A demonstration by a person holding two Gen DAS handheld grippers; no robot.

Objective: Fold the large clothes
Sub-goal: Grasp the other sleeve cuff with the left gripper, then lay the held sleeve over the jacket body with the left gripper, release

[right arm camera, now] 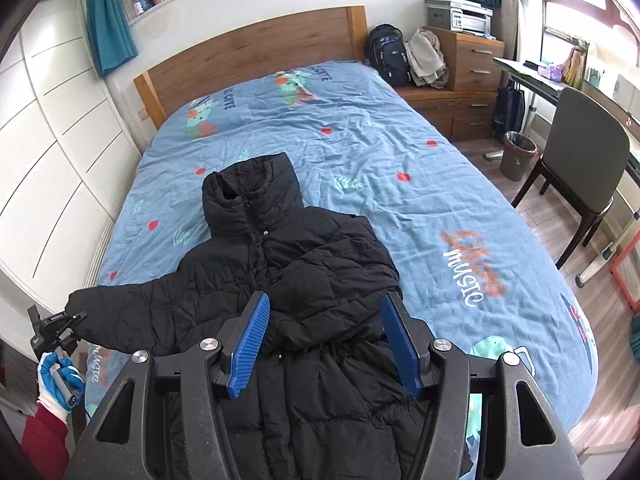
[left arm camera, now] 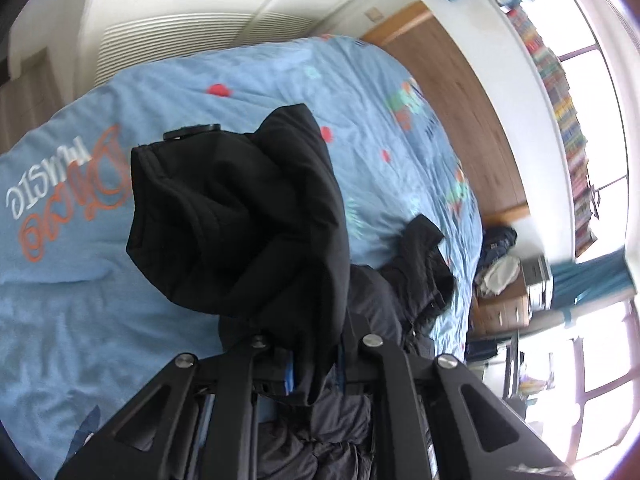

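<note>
A black puffer jacket lies front up on the blue bedspread, its collar toward the headboard. One sleeve is folded across its chest. My right gripper hangs open above the jacket's waist, nothing between its blue pads. At the far left a gloved hand holds my left gripper, which is shut on the cuff of the other sleeve and holds it out sideways. In the left wrist view that sleeve bunches over my left gripper and hides its fingertips. The jacket body lies beyond.
A white wardrobe runs along the bed's left side. A wooden headboard stands at the far end. To the right are a drawer unit with a backpack, a bin, a chair and a desk.
</note>
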